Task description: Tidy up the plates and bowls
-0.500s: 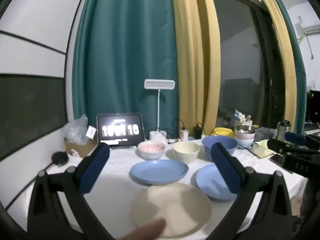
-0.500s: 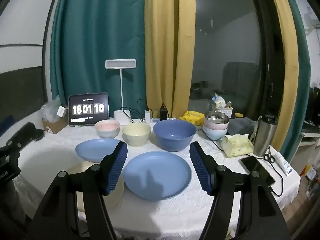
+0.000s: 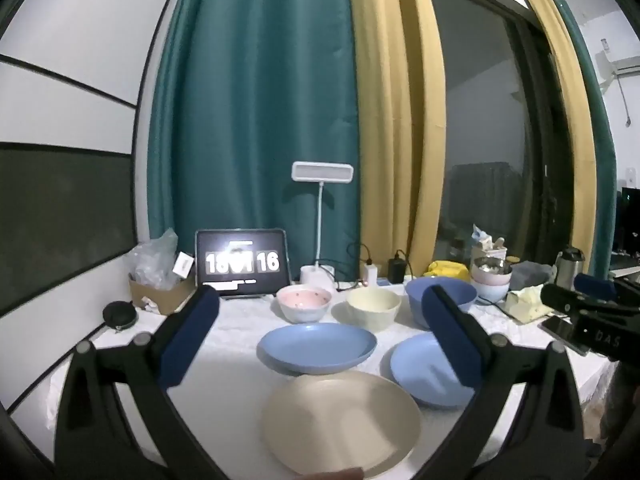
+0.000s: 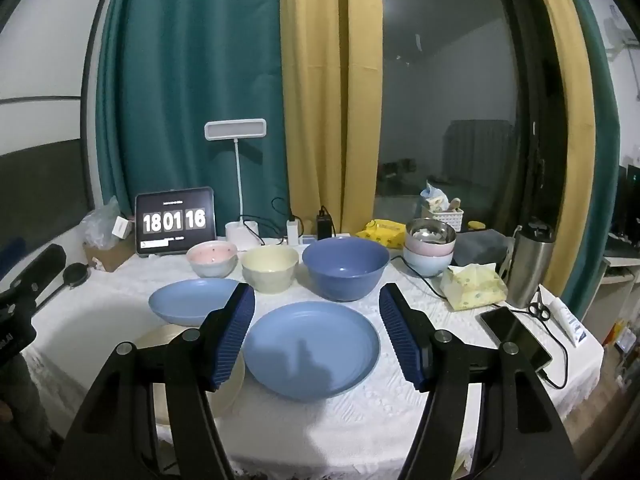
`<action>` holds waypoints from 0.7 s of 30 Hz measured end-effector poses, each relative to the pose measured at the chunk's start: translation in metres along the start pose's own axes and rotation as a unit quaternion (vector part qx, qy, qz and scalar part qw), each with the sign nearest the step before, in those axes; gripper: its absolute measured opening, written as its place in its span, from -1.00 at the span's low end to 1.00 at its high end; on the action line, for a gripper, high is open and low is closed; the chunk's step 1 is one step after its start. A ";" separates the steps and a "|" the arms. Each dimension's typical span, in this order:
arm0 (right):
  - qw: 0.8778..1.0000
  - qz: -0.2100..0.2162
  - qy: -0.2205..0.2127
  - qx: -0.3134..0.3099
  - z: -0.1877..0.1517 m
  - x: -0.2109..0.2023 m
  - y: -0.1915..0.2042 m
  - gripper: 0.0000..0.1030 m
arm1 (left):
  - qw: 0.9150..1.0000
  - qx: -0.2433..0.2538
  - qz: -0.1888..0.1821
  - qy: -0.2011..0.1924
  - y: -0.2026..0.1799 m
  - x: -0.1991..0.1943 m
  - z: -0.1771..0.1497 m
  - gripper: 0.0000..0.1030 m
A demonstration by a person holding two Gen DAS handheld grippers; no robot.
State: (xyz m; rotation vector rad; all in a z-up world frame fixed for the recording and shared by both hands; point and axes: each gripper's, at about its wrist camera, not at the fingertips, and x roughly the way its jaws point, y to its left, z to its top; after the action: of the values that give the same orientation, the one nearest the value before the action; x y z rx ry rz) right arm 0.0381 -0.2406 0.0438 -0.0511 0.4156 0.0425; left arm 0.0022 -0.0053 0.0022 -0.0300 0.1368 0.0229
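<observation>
Three plates lie on the white tablecloth: a cream plate (image 3: 342, 424) nearest, a light blue plate (image 3: 316, 346) behind it, and another blue plate (image 4: 311, 350) to the right. Behind them stand a pink bowl (image 4: 212, 258), a cream bowl (image 4: 270, 268) and a large blue bowl (image 4: 346, 266). My left gripper (image 3: 318, 332) hangs open above the plates, holding nothing. In the right wrist view my right gripper (image 4: 316, 330) is open above the right-hand blue plate, with nothing between its pads. A fingertip (image 3: 340, 474) shows at the cream plate's near edge.
At the back stand a tablet clock (image 4: 175, 226), a white desk lamp (image 4: 235, 130), chargers and a cardboard box (image 3: 160, 292). To the right are stacked bowls (image 4: 429, 248), a tissue pack (image 4: 474, 286), a steel flask (image 4: 530, 268), a phone (image 4: 516, 336) and scissors.
The left wrist view has shifted slightly, so the plates sit a little lower and nearer. The fingertip at the bottom edge shows less. Both grippers stay open.
</observation>
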 end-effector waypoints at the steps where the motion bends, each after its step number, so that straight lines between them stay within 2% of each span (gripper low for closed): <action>1: 1.000 0.002 0.000 0.001 0.001 0.000 -0.001 0.32 | 1.000 -0.002 -0.001 0.001 0.001 0.000 0.000 0.99; 21: 1.000 0.006 0.002 0.005 0.000 0.000 -0.004 0.32 | 1.000 -0.002 -0.004 -0.002 0.001 0.000 -0.003 0.99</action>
State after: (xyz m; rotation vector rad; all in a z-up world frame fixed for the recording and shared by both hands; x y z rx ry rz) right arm 0.0381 -0.2444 0.0436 -0.0383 0.4200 0.0517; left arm 0.0018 -0.0043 -0.0012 -0.0342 0.1336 0.0157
